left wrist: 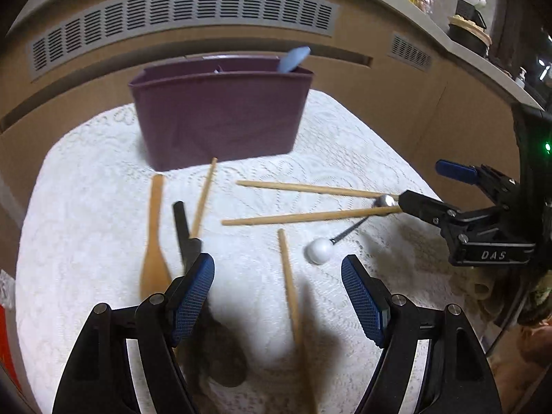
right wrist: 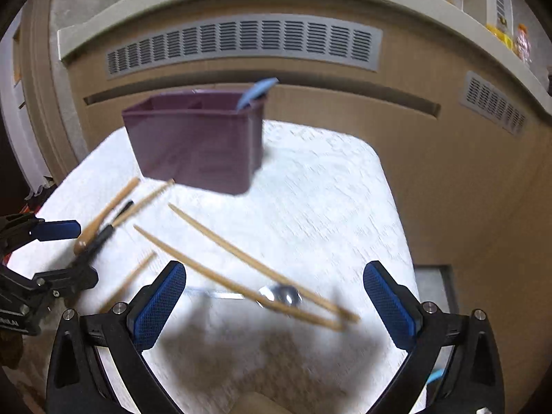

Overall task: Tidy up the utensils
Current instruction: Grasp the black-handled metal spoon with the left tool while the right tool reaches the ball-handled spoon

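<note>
A purple utensil holder [left wrist: 219, 114] stands at the far side of a white lace cloth [left wrist: 345, 131], with a blue spoon [left wrist: 293, 58] sticking out. Several wooden chopsticks [left wrist: 310, 215] lie loose on the cloth, with a wooden spatula [left wrist: 153, 241], a black-handled utensil [left wrist: 183, 231] and a metal spoon with a white ball end [left wrist: 319, 250]. My left gripper [left wrist: 277, 293] is open and empty above a chopstick [left wrist: 289, 286]. My right gripper [right wrist: 274, 303] is open and empty over two chopsticks [right wrist: 248, 269] and the metal spoon bowl [right wrist: 283, 295]. The holder [right wrist: 196, 141] shows in the right wrist view too.
A beige cabinet with grey vent grilles [left wrist: 186, 13] rises behind the table. Its ledge holds bottles and pots [left wrist: 469, 27] at the right. The cloth's right edge [right wrist: 403, 241] drops off beside a grey floor patch.
</note>
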Motion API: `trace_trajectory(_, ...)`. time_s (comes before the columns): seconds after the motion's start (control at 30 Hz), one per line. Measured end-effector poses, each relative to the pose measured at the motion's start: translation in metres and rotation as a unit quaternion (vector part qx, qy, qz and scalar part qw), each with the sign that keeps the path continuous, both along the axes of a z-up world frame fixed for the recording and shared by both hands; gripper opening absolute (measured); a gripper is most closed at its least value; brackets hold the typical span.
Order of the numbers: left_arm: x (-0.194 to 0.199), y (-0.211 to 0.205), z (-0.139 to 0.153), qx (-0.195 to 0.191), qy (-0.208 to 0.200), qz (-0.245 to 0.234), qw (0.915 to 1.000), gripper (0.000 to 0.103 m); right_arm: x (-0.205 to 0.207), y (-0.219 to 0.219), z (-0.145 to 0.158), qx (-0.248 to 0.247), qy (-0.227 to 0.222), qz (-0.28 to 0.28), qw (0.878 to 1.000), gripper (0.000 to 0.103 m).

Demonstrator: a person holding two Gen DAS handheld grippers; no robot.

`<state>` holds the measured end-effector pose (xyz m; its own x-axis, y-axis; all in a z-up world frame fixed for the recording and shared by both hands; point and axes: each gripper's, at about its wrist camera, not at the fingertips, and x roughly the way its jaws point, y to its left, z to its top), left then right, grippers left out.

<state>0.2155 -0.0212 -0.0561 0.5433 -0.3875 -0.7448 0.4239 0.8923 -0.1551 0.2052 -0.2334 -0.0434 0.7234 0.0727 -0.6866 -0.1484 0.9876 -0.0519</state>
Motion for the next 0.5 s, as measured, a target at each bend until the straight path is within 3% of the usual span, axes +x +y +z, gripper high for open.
trace_trajectory(0.07, 0.002, -0.003, -0.003, 0.001, 0.007, -0.001, 1.0, 0.076, -0.003, -0.002, -0.004, 0.001, 0.007, 0.004, 1.0, 0.098)
trace_trajectory(0.2, 0.001, 0.002, -0.005, 0.013, 0.011, 0.013, 0.9998, 0.076, -0.007, 0.016, -0.01, -0.007, 0.032, 0.061, 0.998, 0.067)
trace_trajectory(0.27, -0.002, 0.011, -0.004, 0.019, 0.008, 0.029, 0.9994, 0.076, -0.008, 0.035, -0.013, -0.018, 0.042, 0.106, 0.993, 0.057)
trace_trajectory(0.33, -0.003, 0.024, -0.001, 0.018, 0.005, 0.045, 0.9988, 0.076, -0.008, 0.051, -0.017, -0.032, 0.053, 0.145, 0.987, 0.025)
trace_trajectory(0.37, -0.003, 0.03, 0.0, 0.016, 0.004, 0.053, 0.9984, 0.076, -0.008, 0.059, -0.02, -0.039, 0.058, 0.165, 0.984, 0.021)
trace_trajectory(0.5, -0.002, 0.064, 0.002, 0.01, 0.007, 0.1, 0.9949, 0.076, -0.011, 0.083, -0.028, -0.091, 0.051, 0.22, 0.97, 0.02)
